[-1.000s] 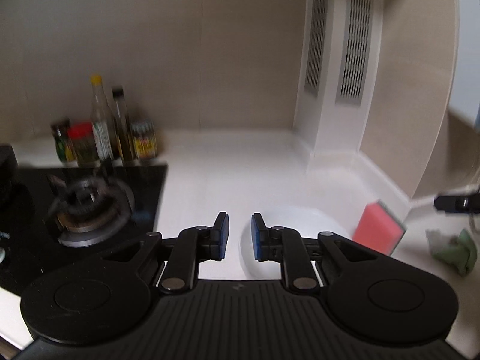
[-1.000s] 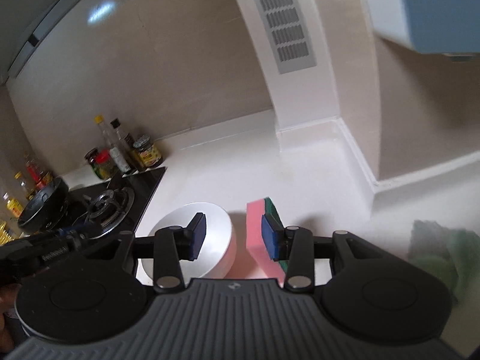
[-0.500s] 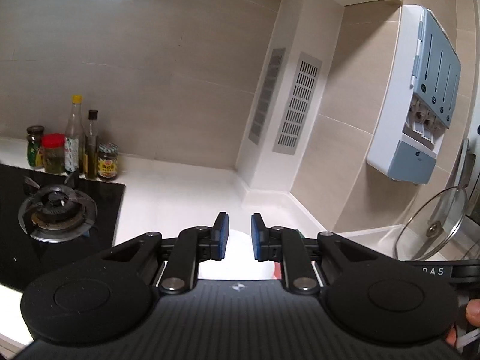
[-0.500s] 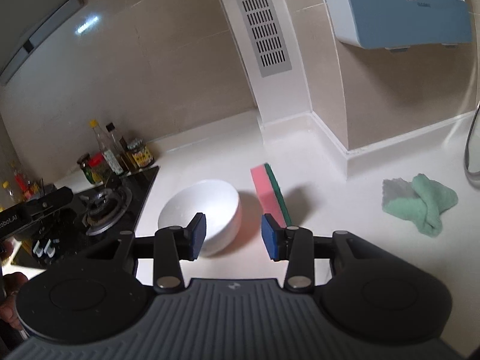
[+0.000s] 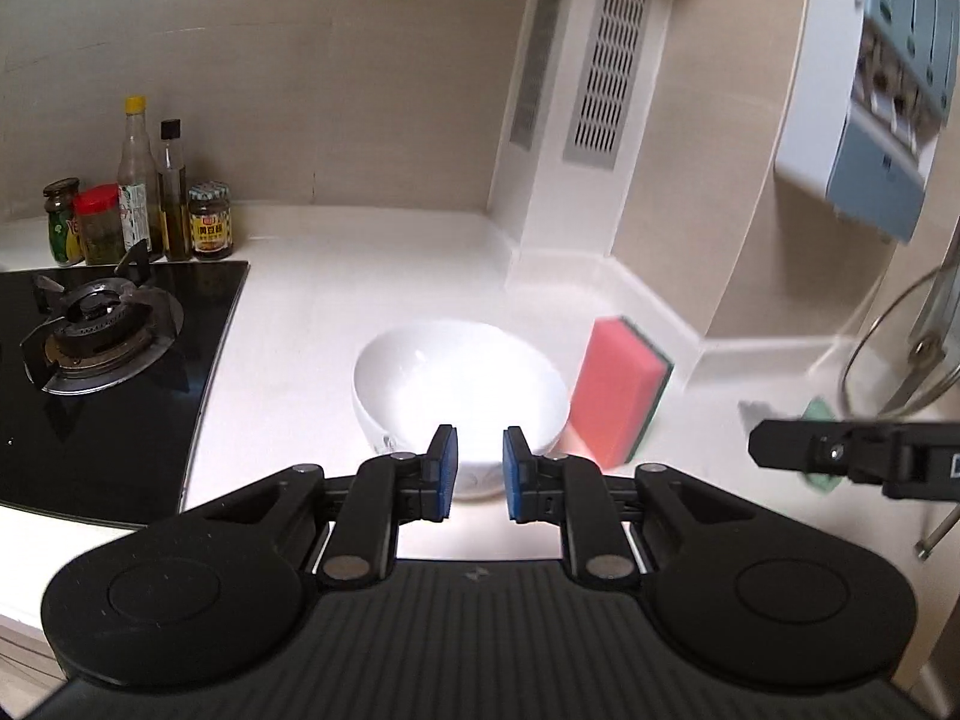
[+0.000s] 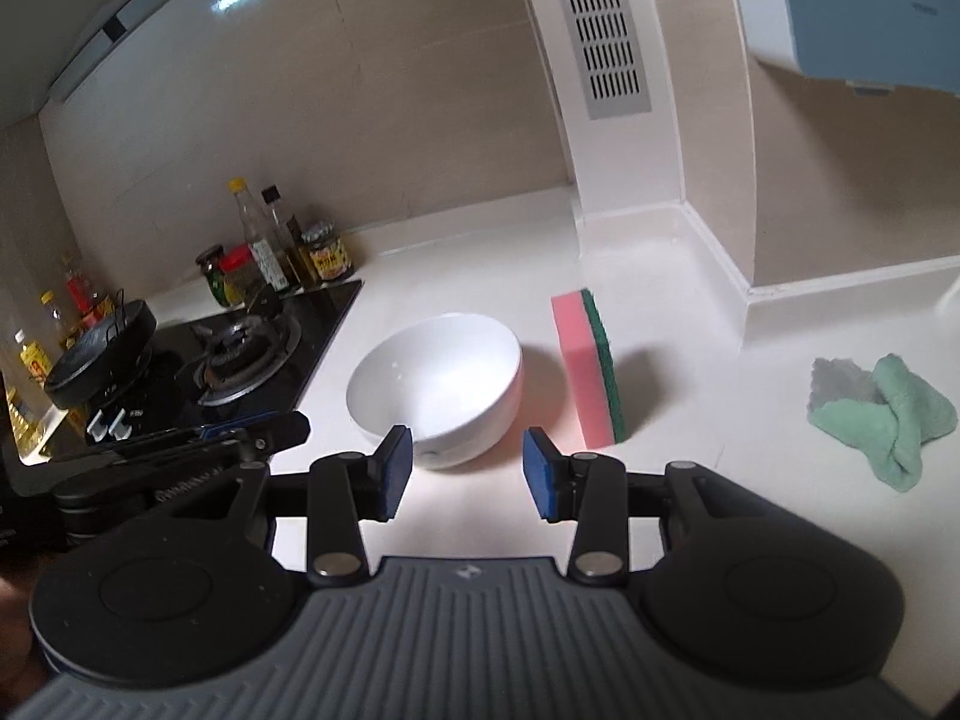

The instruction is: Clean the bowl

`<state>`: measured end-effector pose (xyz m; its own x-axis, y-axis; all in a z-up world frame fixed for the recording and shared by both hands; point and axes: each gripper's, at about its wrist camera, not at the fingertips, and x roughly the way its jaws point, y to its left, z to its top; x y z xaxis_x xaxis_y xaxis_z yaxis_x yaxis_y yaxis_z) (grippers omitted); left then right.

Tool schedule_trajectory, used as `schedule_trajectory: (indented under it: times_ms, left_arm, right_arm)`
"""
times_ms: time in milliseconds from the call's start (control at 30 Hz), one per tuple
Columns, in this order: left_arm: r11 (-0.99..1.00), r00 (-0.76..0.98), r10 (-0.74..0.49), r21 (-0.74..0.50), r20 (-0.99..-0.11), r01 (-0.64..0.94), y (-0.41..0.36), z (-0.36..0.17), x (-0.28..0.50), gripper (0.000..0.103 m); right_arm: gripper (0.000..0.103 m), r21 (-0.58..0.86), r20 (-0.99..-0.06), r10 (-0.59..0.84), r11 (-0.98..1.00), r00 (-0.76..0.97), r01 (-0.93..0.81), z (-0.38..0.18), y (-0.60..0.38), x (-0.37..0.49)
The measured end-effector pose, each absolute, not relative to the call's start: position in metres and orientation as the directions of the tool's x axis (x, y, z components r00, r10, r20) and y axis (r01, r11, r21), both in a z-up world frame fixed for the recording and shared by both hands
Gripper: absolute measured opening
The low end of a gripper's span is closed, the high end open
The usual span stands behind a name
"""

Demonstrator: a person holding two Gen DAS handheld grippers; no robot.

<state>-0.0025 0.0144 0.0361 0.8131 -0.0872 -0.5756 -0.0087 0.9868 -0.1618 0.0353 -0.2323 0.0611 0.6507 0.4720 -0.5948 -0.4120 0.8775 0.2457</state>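
The white bowl (image 6: 435, 387) sits on the white counter (image 6: 690, 324) in the middle of the right wrist view, tipped a little to one side, and nothing is holding it. Just to its right, the pink and green sponge (image 6: 588, 360) stands up on its thin edge, so a small bump could knock it flat. The right gripper (image 6: 467, 471) hangs low in the frame with its blue pads wide apart and nothing between them. The left gripper (image 5: 477, 471) is near the bowl's close rim, with a small gap between its pads, and it holds nothing too. If one gripper pushes the bowl from the side, I think the smooth round bowl could slide or spin away. It could hit the black gas stove (image 6: 240, 354) at the left. A weak pinch on the rim could let the bowl slip and drop.
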Motion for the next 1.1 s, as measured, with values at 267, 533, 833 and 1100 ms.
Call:
schedule_trajectory:
  times_ms: [267, 533, 833, 1100]
  left_arm:
    - [0.990, 0.771, -0.049, -0.135, -0.635, -0.049, 0.000, 0.023, 0.001, 0.020]
    - [0.993, 0.753, -0.014, -0.099, -0.658, -0.068, -0.008, 0.014, -0.002, 0.020]
    - [0.994, 0.734, 0.008, -0.078, -0.679, -0.083, -0.010, 0.012, -0.001, 0.020]
    - [0.994, 0.724, 0.017, -0.069, -0.689, -0.089, -0.006, 0.011, 0.001, 0.020]
  right_arm:
    - [0.036, 0.245, -0.617, 0.491, 0.862, 0.615, -0.443, 0.050, -0.231, 0.037]
    - [0.036, 0.218, -0.634, 0.487, 0.858, 0.601, -0.465, 0.046, -0.227, 0.031]
    - [0.036, 0.163, -0.627, 0.466, 0.862, 0.624, -0.480, 0.046, -0.220, 0.020]
    - [0.036, 0.152, -0.637, 0.440, 0.876, 0.632, -0.457, 0.043, -0.217, 0.022]
